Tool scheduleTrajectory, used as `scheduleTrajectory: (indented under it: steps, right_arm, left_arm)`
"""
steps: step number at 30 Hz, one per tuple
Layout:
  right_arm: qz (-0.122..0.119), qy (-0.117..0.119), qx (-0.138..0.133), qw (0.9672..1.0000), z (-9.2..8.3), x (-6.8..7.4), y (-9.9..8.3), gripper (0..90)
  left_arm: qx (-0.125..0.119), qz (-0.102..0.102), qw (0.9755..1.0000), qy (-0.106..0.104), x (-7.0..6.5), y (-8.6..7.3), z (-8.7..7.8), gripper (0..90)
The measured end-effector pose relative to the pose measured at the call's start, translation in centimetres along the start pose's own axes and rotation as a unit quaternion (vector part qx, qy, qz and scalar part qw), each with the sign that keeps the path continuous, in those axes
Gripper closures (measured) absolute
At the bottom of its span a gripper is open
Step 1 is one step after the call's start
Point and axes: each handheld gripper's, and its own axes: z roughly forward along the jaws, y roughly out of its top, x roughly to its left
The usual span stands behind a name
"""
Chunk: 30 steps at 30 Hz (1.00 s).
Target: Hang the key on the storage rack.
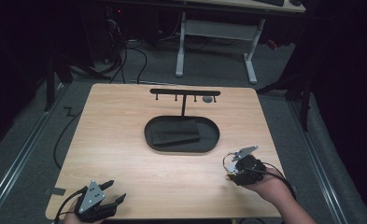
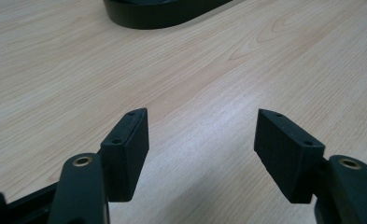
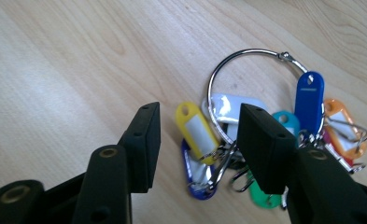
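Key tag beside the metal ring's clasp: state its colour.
Blue; clearest in the right gripper view.

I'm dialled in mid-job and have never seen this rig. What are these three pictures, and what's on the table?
A person holds a two-jaw tool in each hand. The high view looks down on a wooden table: the left gripper near the front left corner, the right gripper at the front right. Mid-table stand a black oval tray and a T-shaped hook rack. The other two pictures come from cameras riding on the grippers. The left one's jaws stand open over bare wood. The right one's stand open over a ring of coloured key tags. Nothing is held.
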Motion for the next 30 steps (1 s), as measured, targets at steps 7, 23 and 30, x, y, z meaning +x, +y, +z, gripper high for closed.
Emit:
scheduleTrajectory:
  steps: [7, 23, 30]
  right_arm:
    - [-0.02, 0.022, 0.072, 0.9969, 1.4, -1.1, 2.6, 58.8]
    - [-0.04, 0.048, 0.187, 0.9804, 5.4, -2.0, 6.0, 71.7]
    - [-0.054, 0.027, 0.222, 0.9732, 6.1, -1.4, 7.3, 71.1]
  left_arm:
    - [-0.003, -0.011, 0.9999, 0.004, 0.4, -0.4, -0.4, 36.1]
    - [0.006, 0.017, 0.9998, -0.01, -0.4, -0.1, 0.2, 36.0]
    - [0.004, 0.026, 0.9995, -0.016, -0.8, 0.0, 0.1, 36.0]
